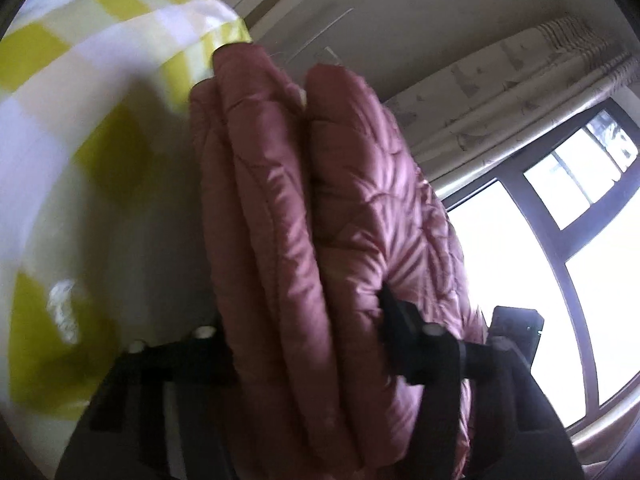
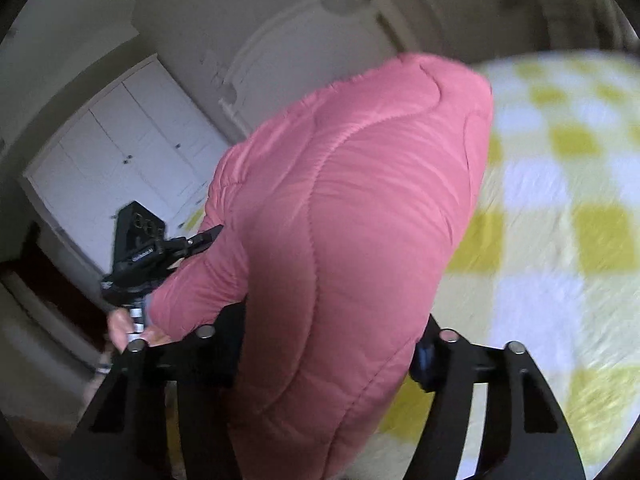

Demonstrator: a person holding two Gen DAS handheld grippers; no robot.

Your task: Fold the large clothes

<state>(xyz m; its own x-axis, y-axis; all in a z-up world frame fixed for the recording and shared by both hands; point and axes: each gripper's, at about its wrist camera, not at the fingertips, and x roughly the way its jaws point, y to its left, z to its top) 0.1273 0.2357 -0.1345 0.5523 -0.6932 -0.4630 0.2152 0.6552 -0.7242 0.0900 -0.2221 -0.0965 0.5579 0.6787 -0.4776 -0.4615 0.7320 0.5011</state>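
The pink quilted jacket (image 2: 340, 220) is puffy and shiny, folded into thick layers (image 1: 304, 208). It stands upright in the centre of both views, reaching to the bottom edge.

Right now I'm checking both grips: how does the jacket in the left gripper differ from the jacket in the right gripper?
Left gripper pinches several stacked jacket folds; right gripper clamps one broad, puffy panel. Left view looks shadowed mauve; right looks bright pink. Both are closed on fabric.
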